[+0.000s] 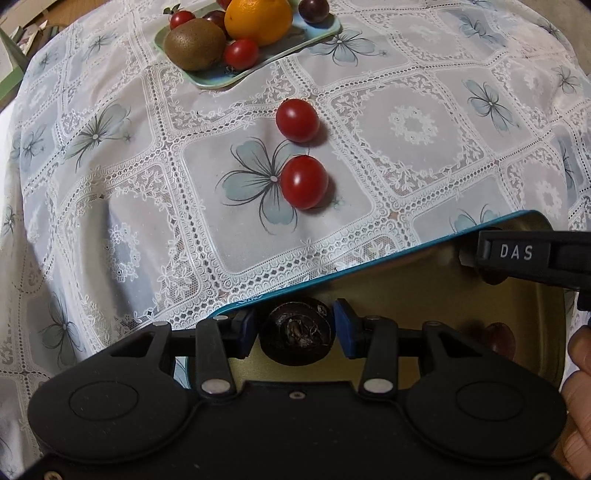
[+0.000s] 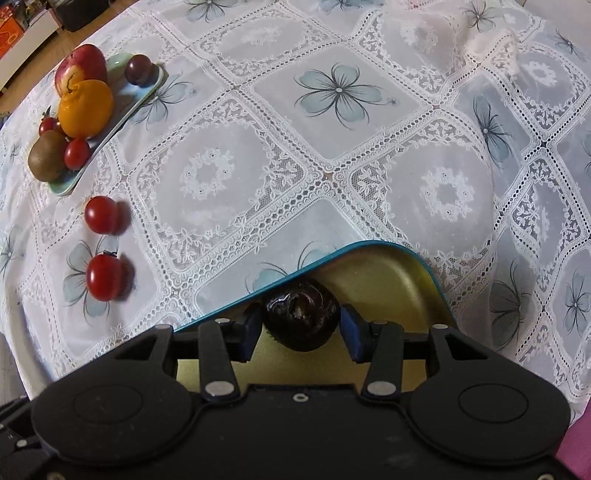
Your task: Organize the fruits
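Observation:
My left gripper (image 1: 295, 330) points down over a gold tray with a blue rim (image 1: 406, 291). Its blue pads press on a dark round fruit (image 1: 297, 338) with a wrinkled top, just inside the tray's near edge. My right gripper (image 2: 301, 330) holds a second dark round fruit (image 2: 301, 314) the same way over that tray (image 2: 388, 273). In the left wrist view one of the right gripper's fingers (image 1: 517, 253) reaches in from the right. Two cherry tomatoes (image 1: 297, 120) (image 1: 304, 181) lie loose on the cloth beyond the tray.
A pale green plate (image 1: 236, 77) at the far side carries a kiwi (image 1: 194, 44), an orange (image 1: 258, 20), cherry tomatoes and a plum; an apple (image 2: 81, 62) shows too. A lace tablecloth (image 2: 332, 166) covers the table. A hand (image 1: 580, 369) is at the right edge.

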Available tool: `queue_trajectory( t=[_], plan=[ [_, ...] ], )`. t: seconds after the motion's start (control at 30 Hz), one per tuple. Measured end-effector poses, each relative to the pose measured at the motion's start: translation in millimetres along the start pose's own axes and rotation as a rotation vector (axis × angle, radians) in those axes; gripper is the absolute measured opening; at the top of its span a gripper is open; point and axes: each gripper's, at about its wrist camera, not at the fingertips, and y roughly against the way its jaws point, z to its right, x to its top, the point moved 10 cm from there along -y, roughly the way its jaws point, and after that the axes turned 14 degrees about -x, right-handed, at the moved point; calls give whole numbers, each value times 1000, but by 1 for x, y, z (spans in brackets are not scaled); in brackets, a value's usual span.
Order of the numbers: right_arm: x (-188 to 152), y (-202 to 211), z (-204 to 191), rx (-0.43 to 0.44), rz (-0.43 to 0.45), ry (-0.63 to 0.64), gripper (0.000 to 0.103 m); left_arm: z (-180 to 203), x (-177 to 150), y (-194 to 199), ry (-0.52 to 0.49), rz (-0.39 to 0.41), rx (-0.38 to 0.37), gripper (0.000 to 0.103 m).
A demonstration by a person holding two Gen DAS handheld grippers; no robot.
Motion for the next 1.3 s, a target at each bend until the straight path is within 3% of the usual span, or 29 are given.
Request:
queue_trajectory(
  t=[0.27, 0.4, 0.6, 0.77, 1.3],
  plan=[
    [-13, 4, 6, -14, 33, 22, 49, 4, -6, 2, -57, 9, 45, 52],
    [-22, 10, 13, 10, 34, 1, 50, 8, -11, 11, -72, 2, 27, 51],
    [-26, 42, 25, 35, 96, -15, 48, 16, -5, 52, -109, 96, 24, 51],
    [-29, 74, 34, 72, 150, -26, 48, 13, -1, 73, -114, 123, 38, 51],
    [-36, 76, 38, 80, 120, -44, 48, -48, 23, 75, 27, 129, 75, 51]
  ],
)
